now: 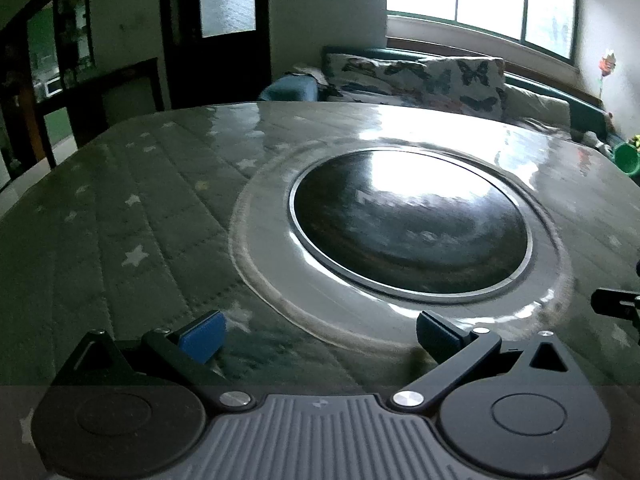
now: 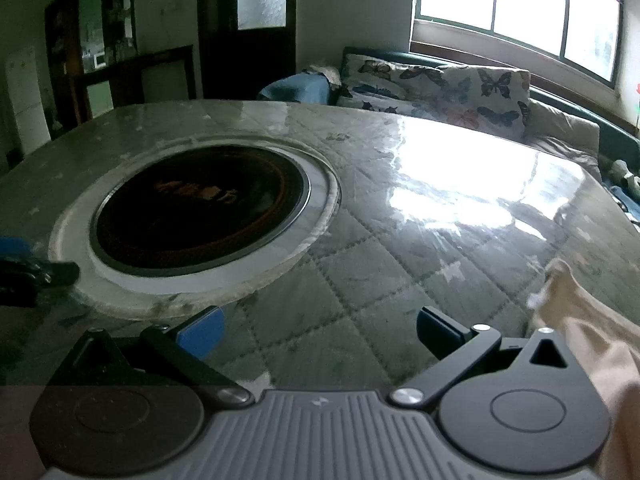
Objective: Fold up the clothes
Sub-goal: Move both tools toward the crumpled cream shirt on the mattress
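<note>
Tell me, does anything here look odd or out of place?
Only one thing: the cream fabric garment lies bunched at the far right edge of the quilted star-patterned table cover, barely in view. Nothing looks spilled or damaged.

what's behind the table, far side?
Behind the table: a sofa with butterfly-print cushions, a blue cloth at its left end, and a window above. The table edge hides the sofa seat and the floor.

Cream garment (image 2: 592,344), crumpled, lies on quilted table cover at right edge, partly out of frame.
</note>
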Demonstrator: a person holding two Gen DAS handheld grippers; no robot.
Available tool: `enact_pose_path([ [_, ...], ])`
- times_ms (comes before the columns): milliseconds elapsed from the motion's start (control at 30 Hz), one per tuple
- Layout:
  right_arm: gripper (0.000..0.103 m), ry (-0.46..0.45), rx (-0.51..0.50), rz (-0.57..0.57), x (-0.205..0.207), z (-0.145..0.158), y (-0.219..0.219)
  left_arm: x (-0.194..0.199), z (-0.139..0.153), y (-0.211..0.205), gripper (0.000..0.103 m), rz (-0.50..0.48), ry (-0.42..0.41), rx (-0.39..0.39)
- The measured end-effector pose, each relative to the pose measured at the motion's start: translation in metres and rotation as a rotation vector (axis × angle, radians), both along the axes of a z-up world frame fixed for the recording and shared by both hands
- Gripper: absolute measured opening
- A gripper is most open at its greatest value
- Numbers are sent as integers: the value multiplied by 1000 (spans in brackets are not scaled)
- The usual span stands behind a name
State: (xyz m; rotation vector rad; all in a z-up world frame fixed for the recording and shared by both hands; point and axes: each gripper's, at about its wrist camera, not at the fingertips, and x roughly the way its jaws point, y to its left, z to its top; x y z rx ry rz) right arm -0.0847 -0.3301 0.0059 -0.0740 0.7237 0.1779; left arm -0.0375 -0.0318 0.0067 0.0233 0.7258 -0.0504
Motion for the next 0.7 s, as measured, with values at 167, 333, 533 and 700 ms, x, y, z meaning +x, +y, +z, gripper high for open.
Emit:
enact_pose_path([
  [167,103,-7,-1,-11,-21,5,-4,-13,1,-18,103,-55,13,-5],
  [333,103,-13,-8,-32,-43,9,-10,-27,4,-35,103,-116,24,-23],
  [533,103,10,3,-62,-68,10,-22,-43,8,-57,103,-194,32,-48],
  [700,103,14,9,-82,-86,13,-29,-55,13,-77,103,-265,34,-48],
])
